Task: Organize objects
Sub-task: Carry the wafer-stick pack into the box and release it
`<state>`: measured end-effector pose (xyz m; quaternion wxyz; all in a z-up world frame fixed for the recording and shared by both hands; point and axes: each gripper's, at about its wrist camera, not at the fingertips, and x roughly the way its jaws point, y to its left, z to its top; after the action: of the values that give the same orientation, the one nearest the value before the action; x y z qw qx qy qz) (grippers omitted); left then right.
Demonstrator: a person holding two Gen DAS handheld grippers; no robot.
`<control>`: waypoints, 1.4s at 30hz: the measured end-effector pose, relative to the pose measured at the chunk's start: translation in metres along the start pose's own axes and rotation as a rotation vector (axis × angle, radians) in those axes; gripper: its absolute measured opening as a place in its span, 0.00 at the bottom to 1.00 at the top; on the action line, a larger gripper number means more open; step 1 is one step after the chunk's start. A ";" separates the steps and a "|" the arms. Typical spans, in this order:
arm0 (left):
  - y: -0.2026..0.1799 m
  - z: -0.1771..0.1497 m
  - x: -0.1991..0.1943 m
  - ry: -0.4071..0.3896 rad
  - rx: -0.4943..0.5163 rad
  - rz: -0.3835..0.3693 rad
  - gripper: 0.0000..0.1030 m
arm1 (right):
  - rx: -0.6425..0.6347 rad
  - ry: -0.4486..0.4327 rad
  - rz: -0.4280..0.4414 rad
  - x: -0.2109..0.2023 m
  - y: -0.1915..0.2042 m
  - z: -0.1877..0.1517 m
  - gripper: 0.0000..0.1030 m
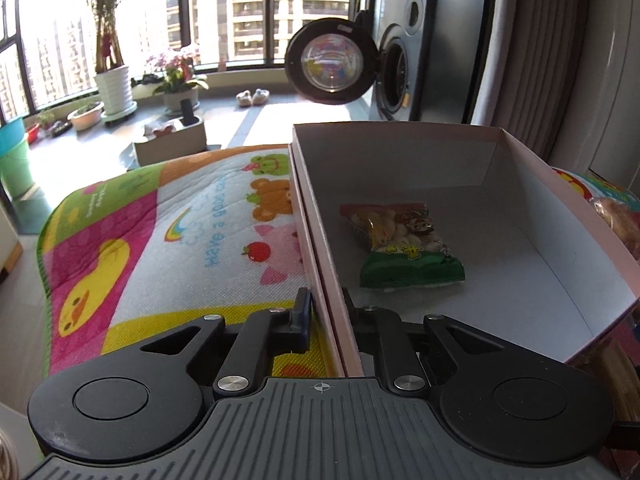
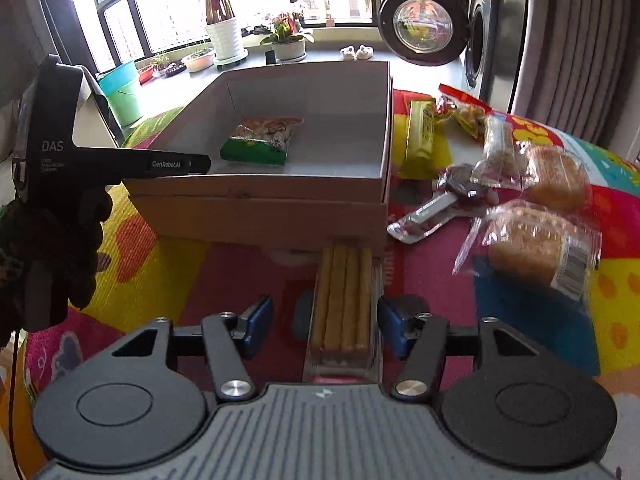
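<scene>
— Look at the right gripper (image 2: 325,330): black linkage arms, silver screw heads at the pivots, two round black discs on a ribbed grey body, blue pads (image 2: 256,322) on the fingers.

— Same build on the left gripper (image 1: 327,314), with a small crosshair mark on its grey body. From the right wrist camera its black side reads "DAS" and "GenRobot.AI" in white.

— And a dark patterned glove (image 2: 84,248) on the hand gripping it.
</scene>
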<state>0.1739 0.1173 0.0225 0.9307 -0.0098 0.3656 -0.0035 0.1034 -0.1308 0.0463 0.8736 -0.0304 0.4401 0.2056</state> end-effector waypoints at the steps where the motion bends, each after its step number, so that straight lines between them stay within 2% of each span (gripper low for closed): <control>1: 0.000 -0.002 -0.004 0.005 0.019 -0.010 0.14 | 0.000 0.009 0.006 -0.004 -0.002 -0.006 0.46; 3: 0.001 -0.010 -0.013 0.011 0.056 -0.033 0.14 | -0.004 0.012 0.018 -0.012 -0.006 -0.020 0.40; 5: 0.003 -0.020 -0.023 0.009 0.058 -0.040 0.14 | 0.004 -0.003 0.027 -0.019 -0.009 -0.032 0.39; 8: 0.005 -0.032 -0.034 0.002 0.002 -0.028 0.14 | 0.008 -0.022 0.014 -0.024 -0.009 -0.040 0.39; 11: 0.005 -0.037 -0.040 -0.006 -0.039 -0.006 0.14 | -0.040 -0.030 -0.031 -0.020 0.001 -0.041 0.39; 13: 0.005 -0.039 -0.042 -0.012 -0.041 -0.002 0.14 | -0.084 -0.019 -0.051 -0.021 0.006 -0.043 0.33; 17: 0.005 -0.041 -0.043 -0.016 -0.043 -0.005 0.14 | -0.059 0.015 -0.031 -0.041 0.003 -0.049 0.31; 20: 0.005 -0.042 -0.044 -0.016 -0.031 -0.025 0.14 | -0.007 -0.020 0.019 -0.066 0.002 -0.048 0.31; 26: 0.003 -0.045 -0.044 -0.010 -0.053 -0.029 0.13 | 0.042 -0.168 0.141 -0.109 0.011 -0.007 0.30; 32: 0.001 -0.044 -0.045 0.001 -0.053 -0.019 0.14 | 0.038 -0.301 0.181 -0.116 0.023 0.049 0.30; 35: 0.001 -0.045 -0.045 0.003 -0.070 -0.016 0.14 | 0.061 -0.283 0.207 -0.104 0.024 0.068 0.30; 37: 0.002 -0.044 -0.046 0.007 -0.079 -0.017 0.14 | 0.079 -0.233 0.220 -0.087 0.026 0.080 0.31; 42: 0.001 -0.046 -0.046 0.002 -0.066 -0.019 0.14 | 0.128 -0.181 0.237 -0.047 0.026 0.092 0.33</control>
<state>0.1092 0.1186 0.0202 0.9294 -0.0442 0.3664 -0.0004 0.1384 -0.1013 0.1425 0.8794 0.0963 0.3723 0.2808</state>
